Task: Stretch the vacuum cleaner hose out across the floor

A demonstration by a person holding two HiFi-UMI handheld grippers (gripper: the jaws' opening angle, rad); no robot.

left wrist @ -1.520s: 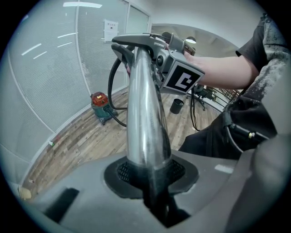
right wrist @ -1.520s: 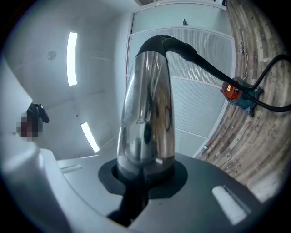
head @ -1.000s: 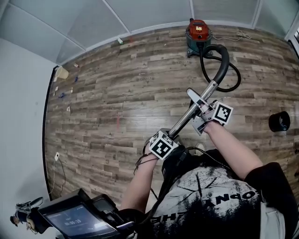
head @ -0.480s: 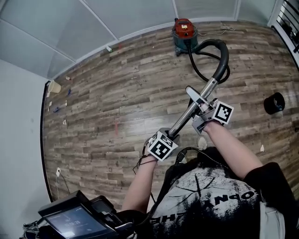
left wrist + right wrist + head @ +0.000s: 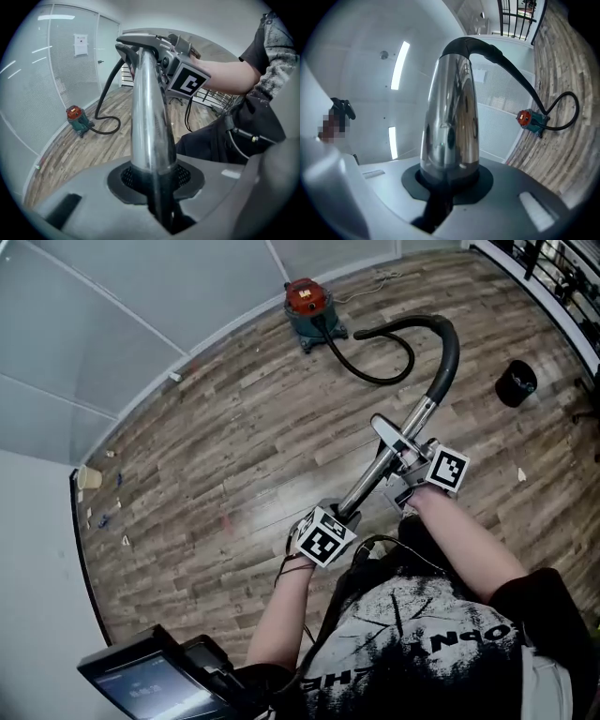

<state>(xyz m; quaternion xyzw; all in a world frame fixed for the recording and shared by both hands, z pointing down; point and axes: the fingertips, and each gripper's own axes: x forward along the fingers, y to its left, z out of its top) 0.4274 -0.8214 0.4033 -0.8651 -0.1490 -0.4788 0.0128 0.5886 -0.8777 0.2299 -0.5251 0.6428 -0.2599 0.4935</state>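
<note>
My two forearms reach out from my chest, left hand low and close to my body, right hand further out and higher. My left gripper (image 5: 343, 515) is clamped on the near end of the metal tube (image 5: 375, 476), and my right gripper (image 5: 405, 454) is clamped on the same tube further along. The tube slants away from me between the two grips.

Beyond my right gripper the tube joins the black hose (image 5: 448, 352). The hose arches over, drops to the wooden floor (image 5: 234, 456) and curls in a loose bend to the red-topped vacuum cleaner (image 5: 306, 302). The cleaner stands well ahead of both grippers, close to the glass wall (image 5: 141, 296).

The left gripper view looks up the shiny tube and catches my right gripper's marker cube (image 5: 188, 79) and my right forearm (image 5: 225, 77) crossing above it, with the cleaner small on the floor to the left. The right gripper view tilts upward, showing ceiling lights (image 5: 399, 58) behind the tube and the hose sweeping down to the cleaner on the right. Only the head view shows a black round tub (image 5: 517, 382) on the floor off to the right of the hose.
</note>
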